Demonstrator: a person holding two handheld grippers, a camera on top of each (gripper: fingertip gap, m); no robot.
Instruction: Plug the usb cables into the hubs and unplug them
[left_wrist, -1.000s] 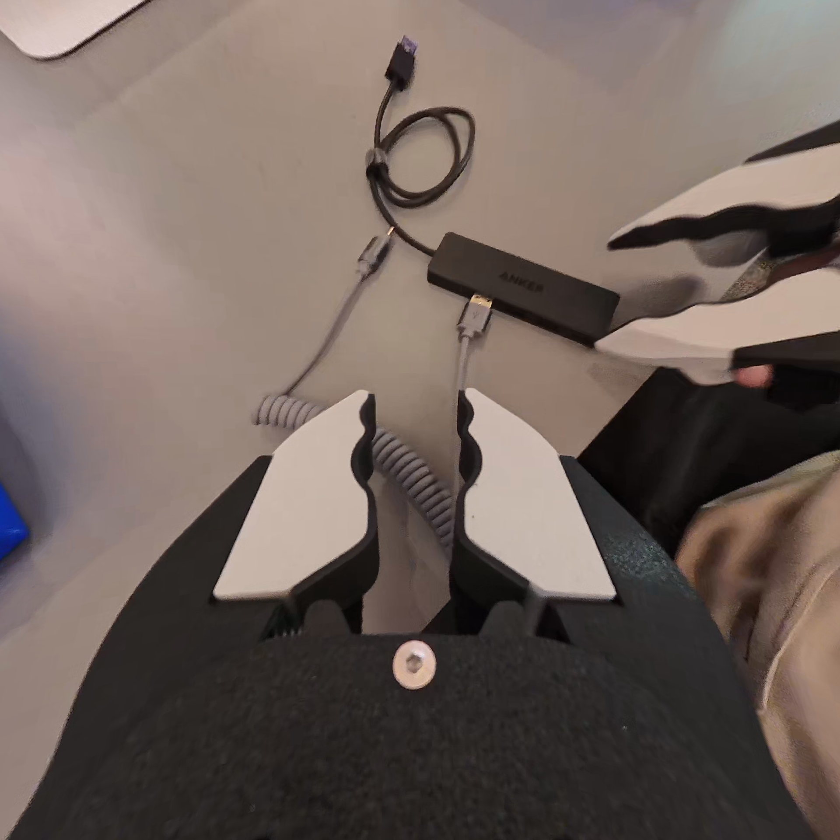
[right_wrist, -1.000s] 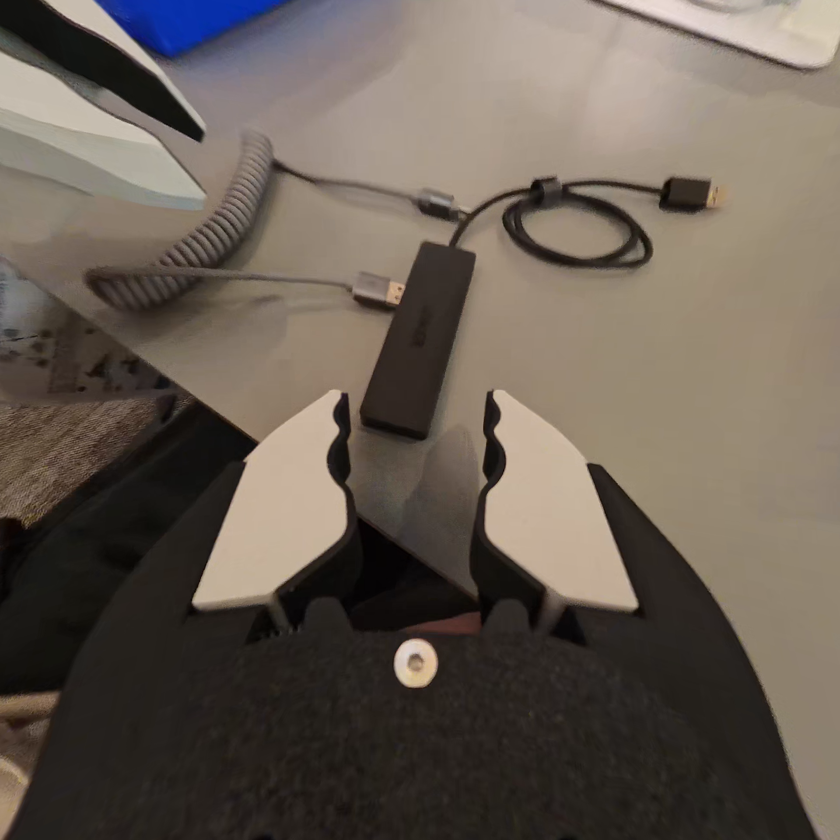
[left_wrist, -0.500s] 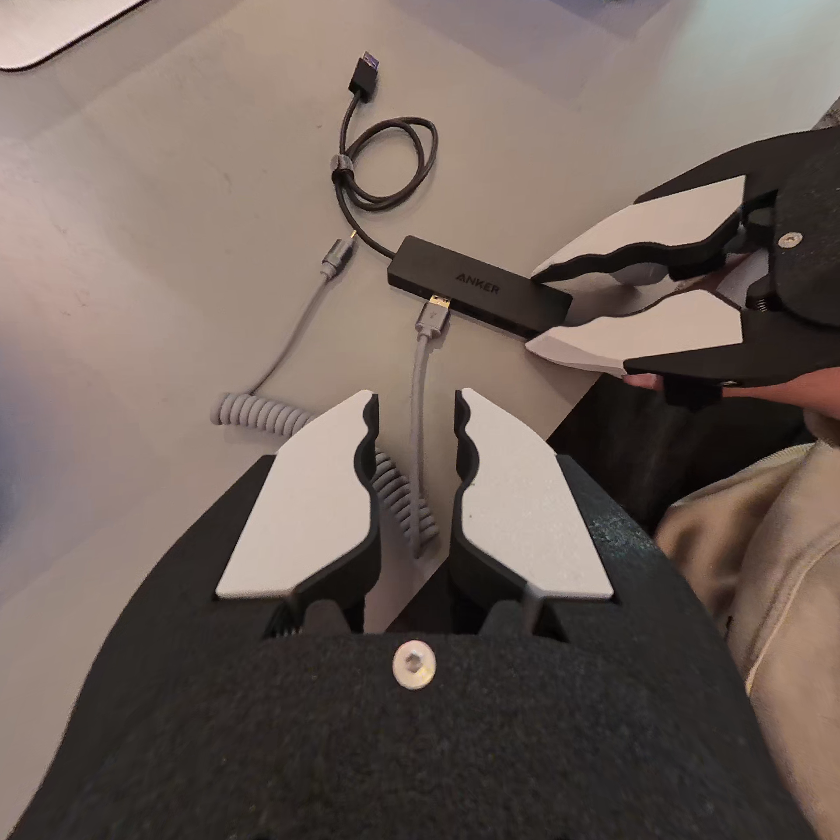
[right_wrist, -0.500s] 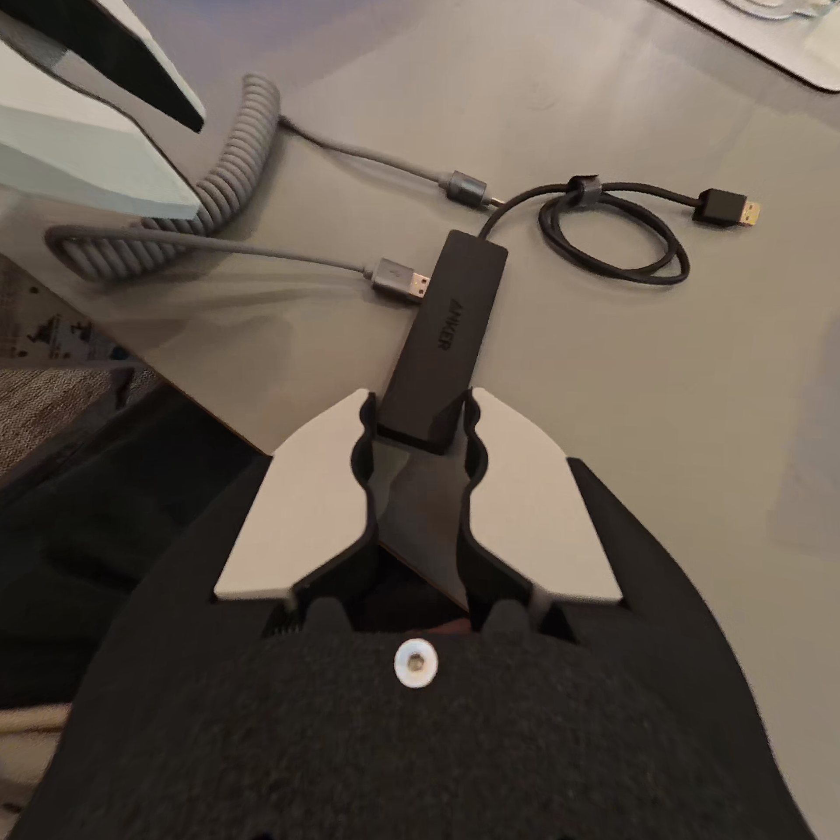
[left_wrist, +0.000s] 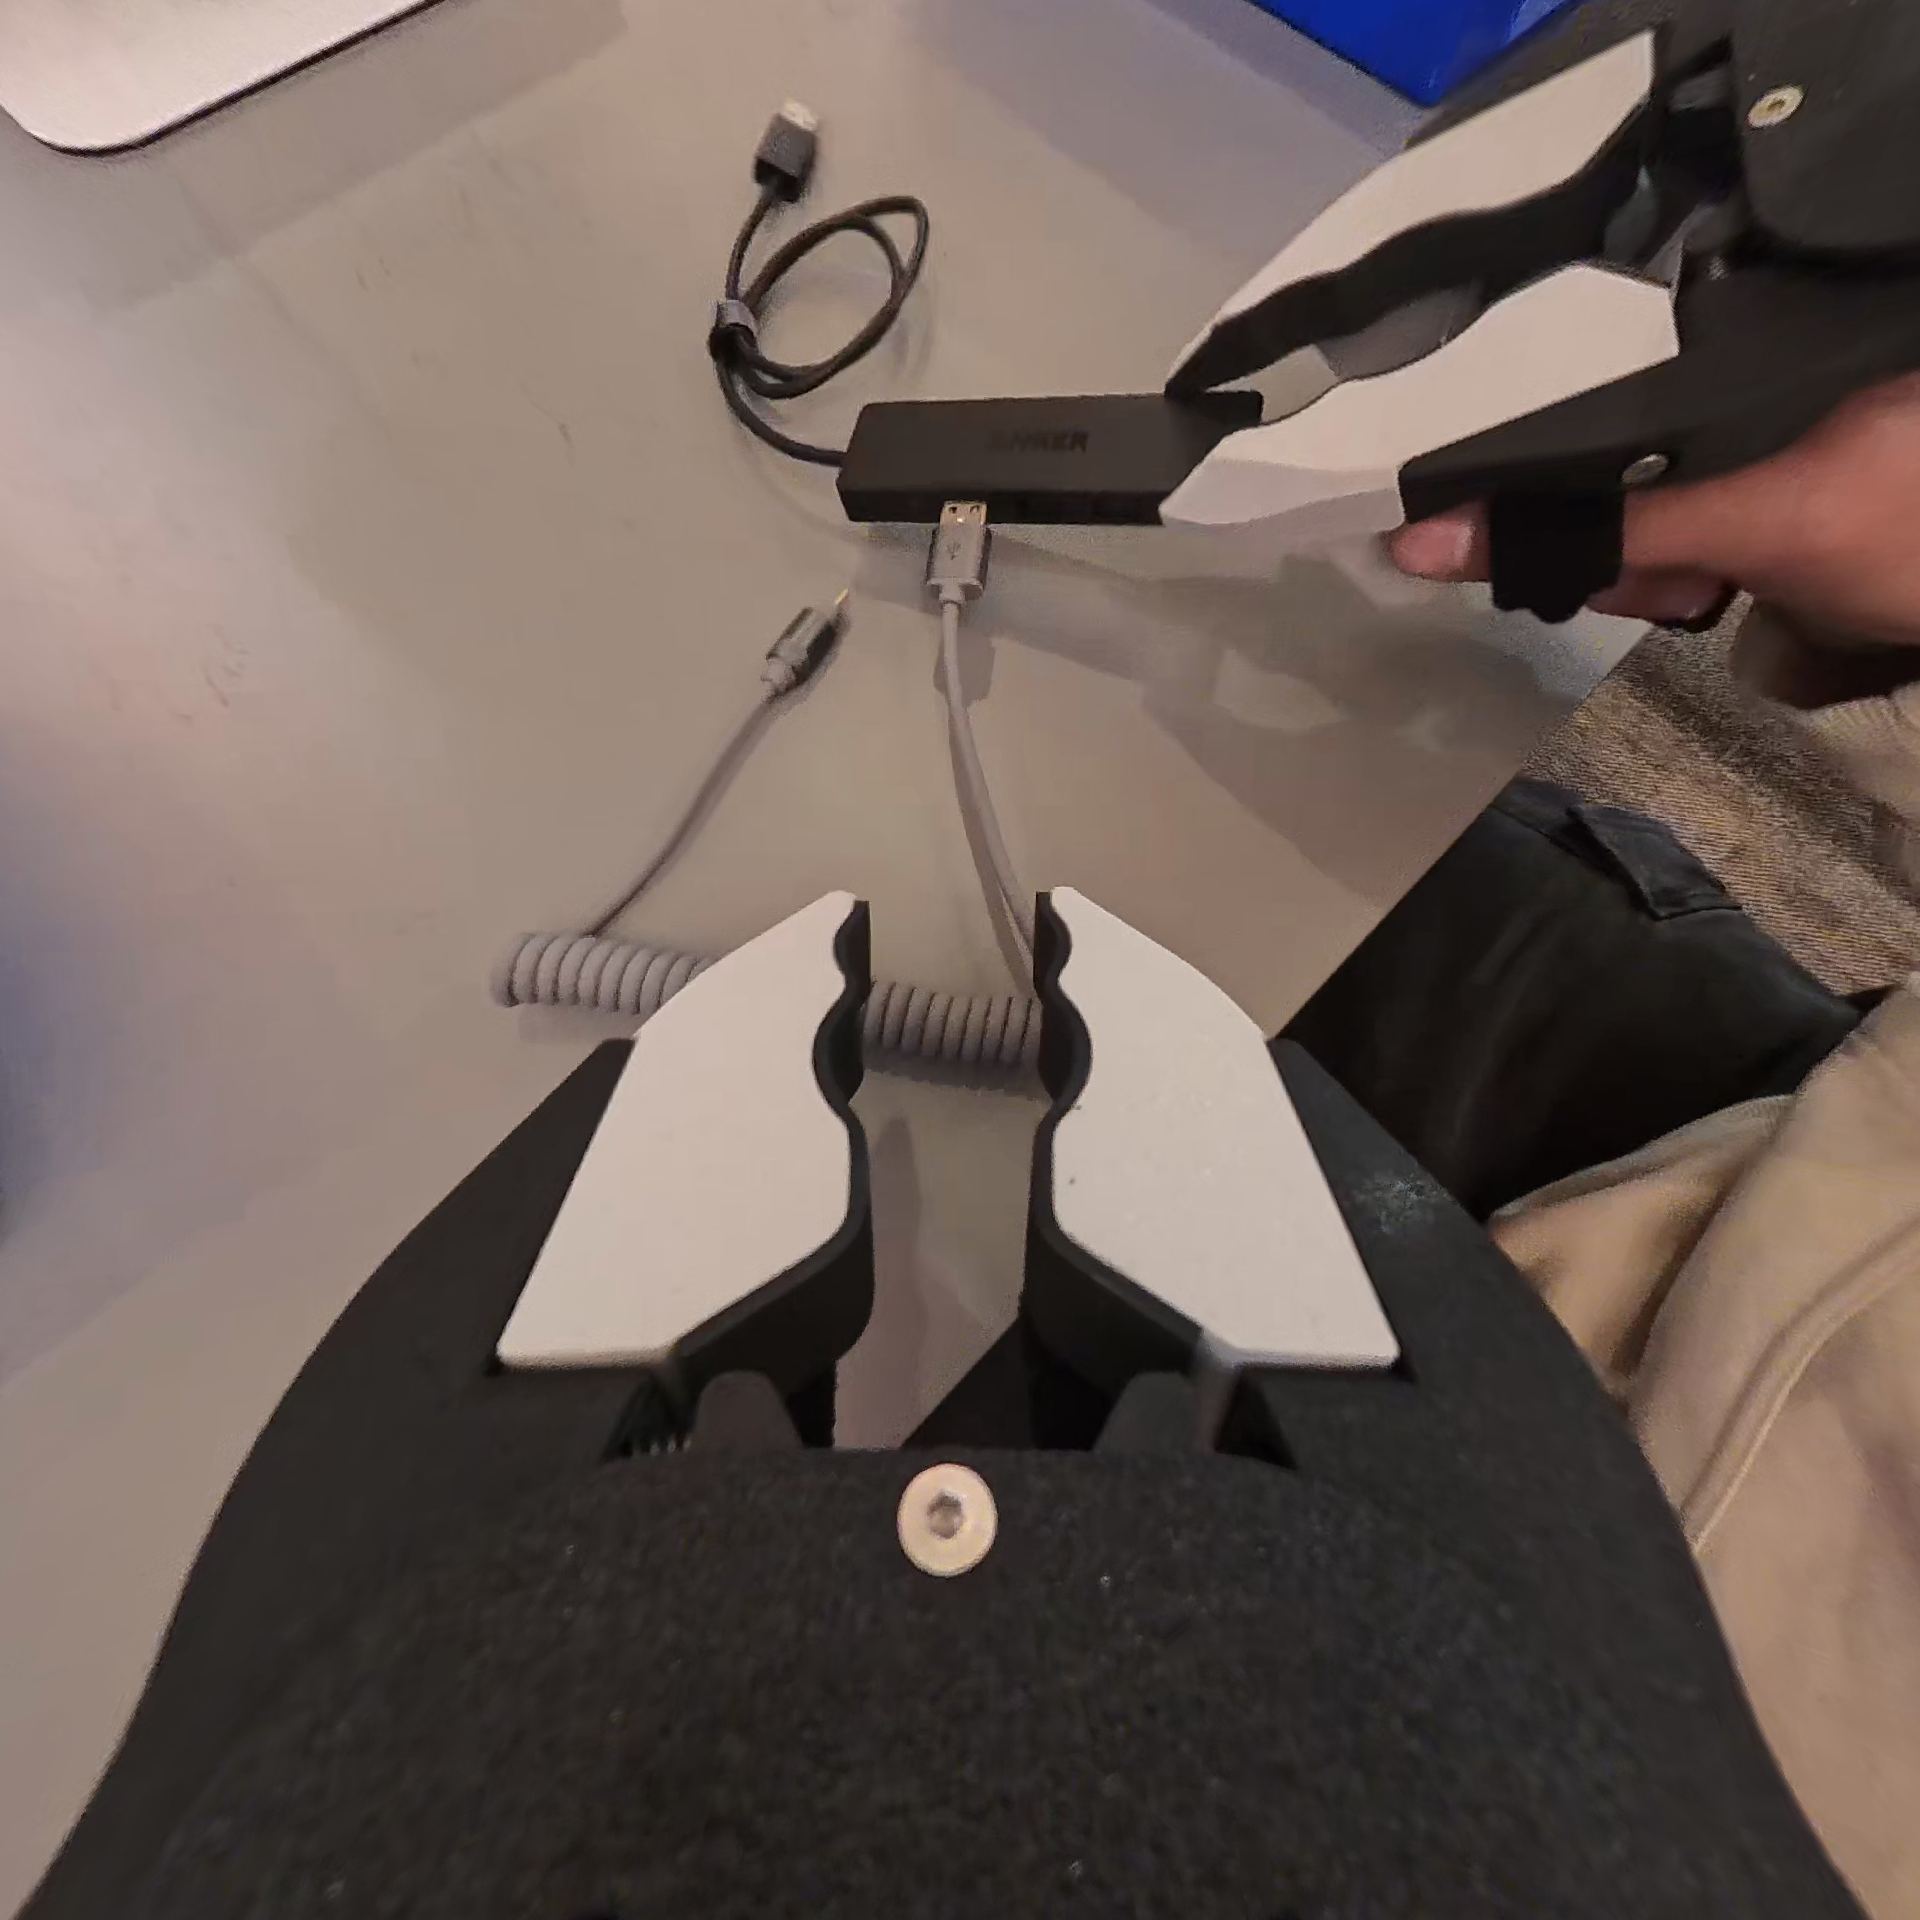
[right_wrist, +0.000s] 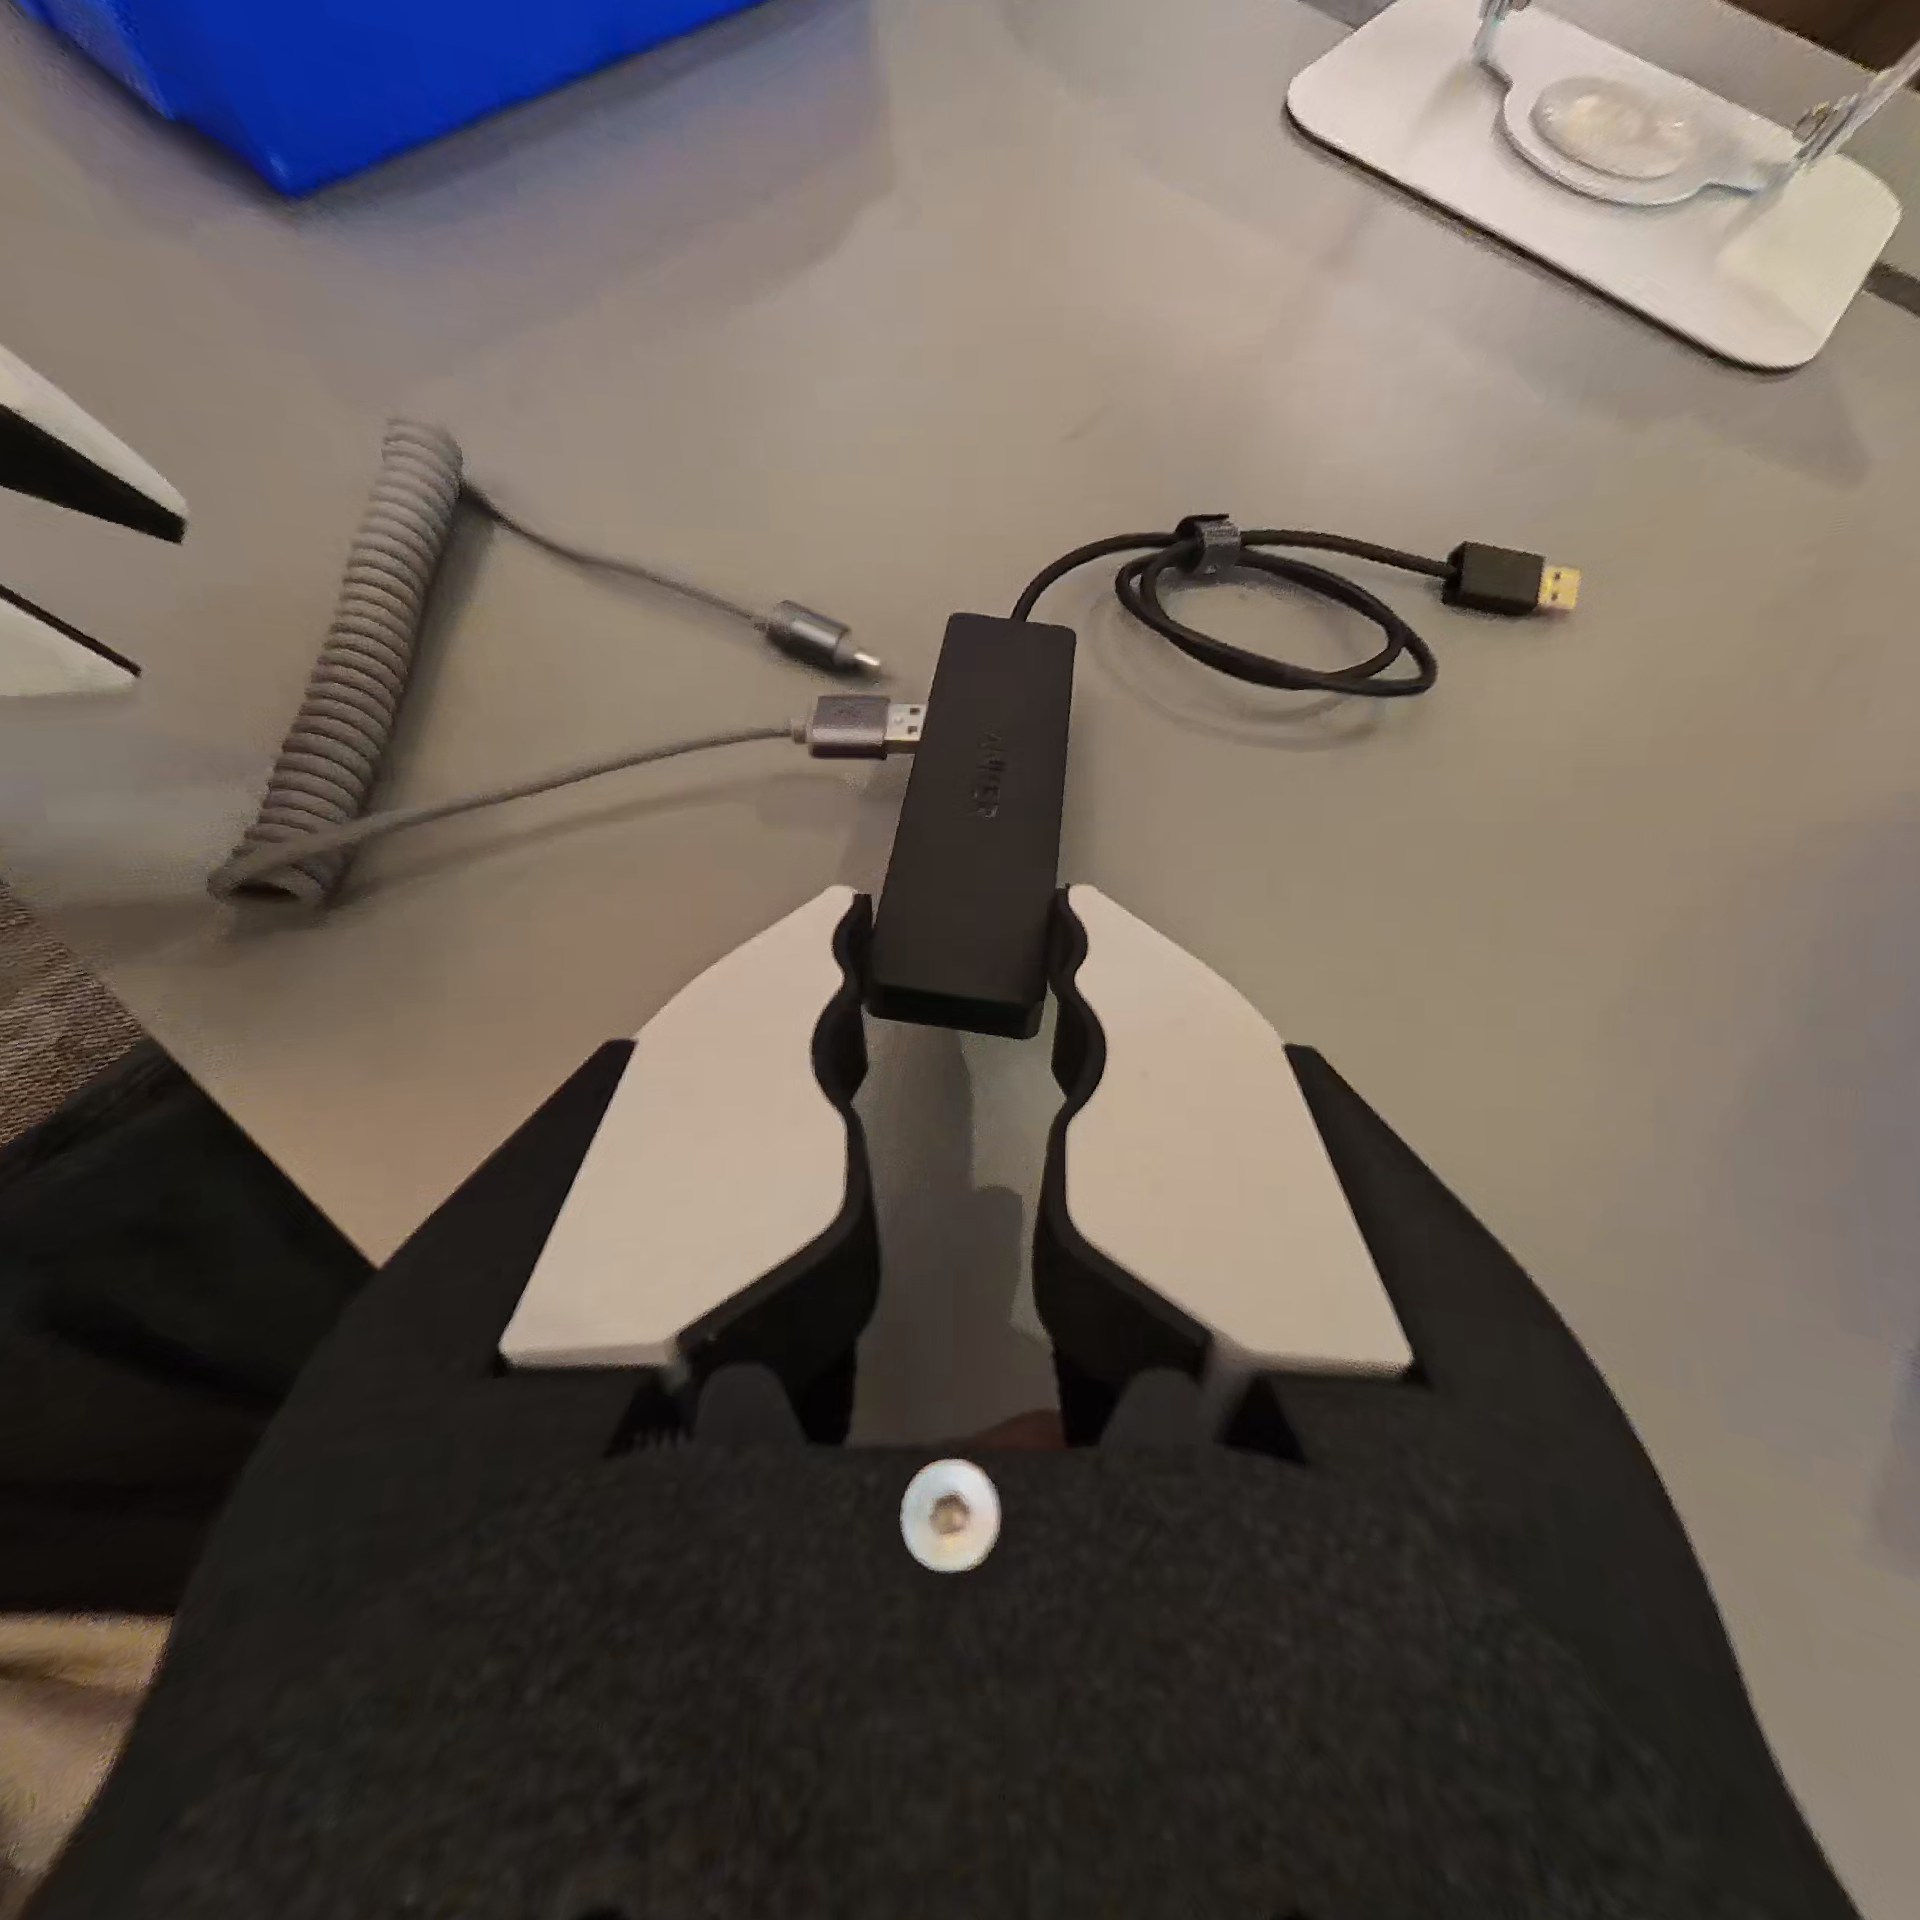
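A black USB hub (right_wrist: 987, 790) lies on the grey table. My right gripper (right_wrist: 956, 935) is shut on its near end, one finger on each long side; the left wrist view shows this gripper (left_wrist: 1216, 436) gripping the hub (left_wrist: 1018, 457) too. A grey USB-A plug (right_wrist: 857, 722) lies with its bare metal tip at the hub's port side (left_wrist: 961, 551). Its coiled grey cable (right_wrist: 353, 665) ends in a smaller plug (right_wrist: 816, 634) lying loose. My left gripper (left_wrist: 951, 935) is open and empty, above the coil (left_wrist: 592, 977), well short of the plug.
The hub's own black cable (right_wrist: 1278, 623) is looped behind it, with its plug (right_wrist: 1507, 592) loose. A blue box (right_wrist: 364, 73) stands far left and a silver stand base (right_wrist: 1590, 177) far right. The table edge (left_wrist: 1455, 810) runs near my right side, by a person's hand (left_wrist: 1558, 561). From my left tips it is roughly 8 cm to the coil (left_wrist: 592, 977); from my right, 15 cm. The right camera catches it too, in the right wrist view (right_wrist: 392, 482). The smaller plug (right_wrist: 816, 634) is about 9 cm from my right fingertips. It turns up in the left wrist view (left_wrist: 814, 627) as well.
My right gripper moved in around the hub's near end and shut on it. The hub has swung and shifted further onto the table. My left gripper stays open.
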